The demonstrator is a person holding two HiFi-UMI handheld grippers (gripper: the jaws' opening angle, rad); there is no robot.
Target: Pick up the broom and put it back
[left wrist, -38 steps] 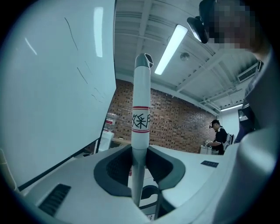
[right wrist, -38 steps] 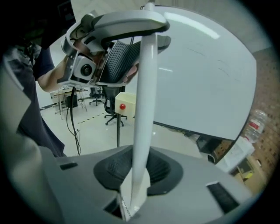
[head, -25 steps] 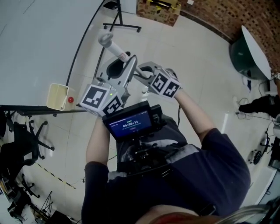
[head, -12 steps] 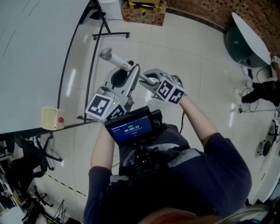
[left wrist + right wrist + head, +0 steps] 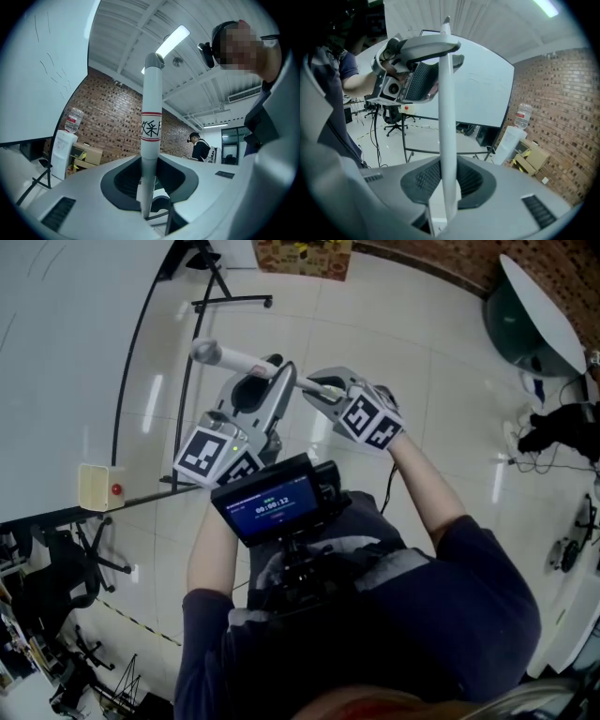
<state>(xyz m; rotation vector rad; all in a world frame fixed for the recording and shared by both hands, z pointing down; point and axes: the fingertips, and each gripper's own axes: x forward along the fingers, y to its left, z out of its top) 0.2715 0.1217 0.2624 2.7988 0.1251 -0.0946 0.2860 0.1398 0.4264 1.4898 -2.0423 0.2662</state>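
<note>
Already lifted, the broom handle (image 5: 230, 358) sits clamped in both left gripper (image 5: 277, 379) and right gripper (image 5: 319, 388) beside the whiteboard (image 5: 66, 362); putting it back remains.

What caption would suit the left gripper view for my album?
Left tongs clamped on the white broom handle, brick wall and water dispenser behind.

A whiteboard (image 5: 66, 352) on a black stand rises over the pale tiled floor (image 5: 412, 362). A water dispenser (image 5: 60, 157) stands just beside cardboard boxes (image 5: 86, 157) against the brick wall (image 5: 112, 122). Black office chairs (image 5: 75, 563) sit near the whiteboard's end. A person (image 5: 200, 149) stands well off.
</note>
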